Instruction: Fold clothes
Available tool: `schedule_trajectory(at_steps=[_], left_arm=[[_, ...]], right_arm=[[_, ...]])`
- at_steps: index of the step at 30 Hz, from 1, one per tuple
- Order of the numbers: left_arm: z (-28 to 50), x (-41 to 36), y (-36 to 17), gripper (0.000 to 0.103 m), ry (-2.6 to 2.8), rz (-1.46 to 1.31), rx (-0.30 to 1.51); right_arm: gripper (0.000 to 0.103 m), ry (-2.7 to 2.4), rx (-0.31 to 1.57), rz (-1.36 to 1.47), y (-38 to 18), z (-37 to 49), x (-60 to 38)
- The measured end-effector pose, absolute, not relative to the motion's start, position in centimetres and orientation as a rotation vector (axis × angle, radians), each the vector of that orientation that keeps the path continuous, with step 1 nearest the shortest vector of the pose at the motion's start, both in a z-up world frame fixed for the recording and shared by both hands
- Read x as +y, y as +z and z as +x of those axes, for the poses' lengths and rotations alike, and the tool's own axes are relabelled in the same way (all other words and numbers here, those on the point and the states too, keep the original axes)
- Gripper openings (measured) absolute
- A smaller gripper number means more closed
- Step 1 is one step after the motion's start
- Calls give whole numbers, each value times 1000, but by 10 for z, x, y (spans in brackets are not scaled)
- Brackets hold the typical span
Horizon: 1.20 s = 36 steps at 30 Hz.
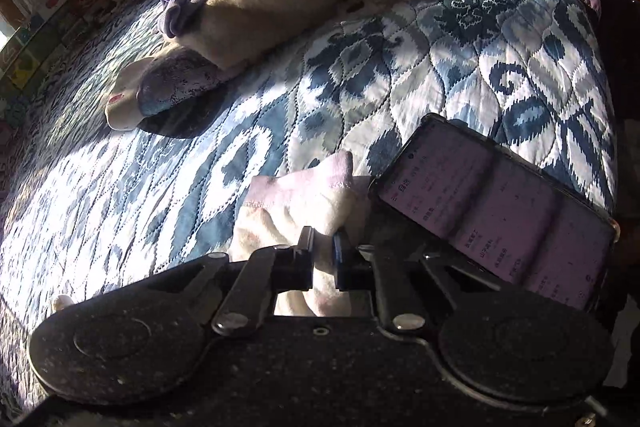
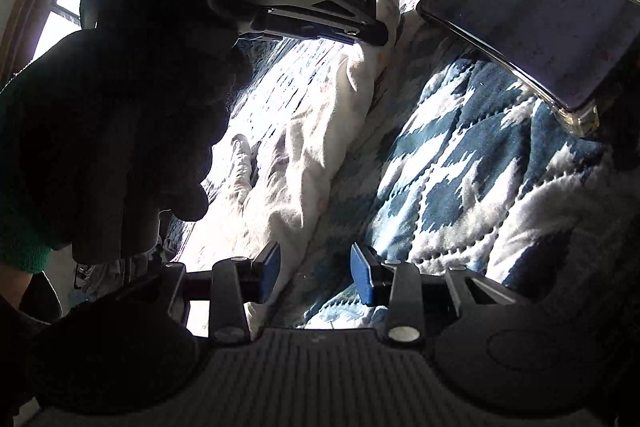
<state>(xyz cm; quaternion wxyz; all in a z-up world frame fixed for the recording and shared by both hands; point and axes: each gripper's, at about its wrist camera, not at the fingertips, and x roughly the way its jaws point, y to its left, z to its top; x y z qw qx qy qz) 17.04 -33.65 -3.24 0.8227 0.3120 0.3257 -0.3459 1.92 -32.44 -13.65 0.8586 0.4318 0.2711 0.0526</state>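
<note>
On the blue and white quilted bed cover point(image 1: 360, 75), my left gripper point(image 1: 323, 251) pinches the soft white cloth garment point(image 1: 296, 203), and my right gripper point(image 2: 314, 273) hangs wide apart, holding nothing.

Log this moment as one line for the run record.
left gripper: shut on white garment | right gripper: open, over garment edge | garment: bunched on quilt | fold: not yet done

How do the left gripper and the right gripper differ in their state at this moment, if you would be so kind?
The left gripper is shut on the white garment; the right gripper stands open with nothing clamped. The left gripper pinches one end of the garment, while the right gripper only hovers over the other end, pads apart. Both point over the blue patterned quilt.
</note>
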Motion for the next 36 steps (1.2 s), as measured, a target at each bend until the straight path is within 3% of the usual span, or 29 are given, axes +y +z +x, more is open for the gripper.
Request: schedule_trajectory(at_steps=[5,13,23,36], left_arm=[[170,-259,22,7,-685,340,590],[153,-97,73,7,-539,-109,439],[104,34,47,6,-359,-403,424],[42,133,8,3,-204,-621,419]], right_arm=[[53,100,541,714,-121,30,-304],[53,173,483,376,-95,30,-260],[49,225,500,23,-88,33,-190],[43,218,501,44,-87,25,-196]])
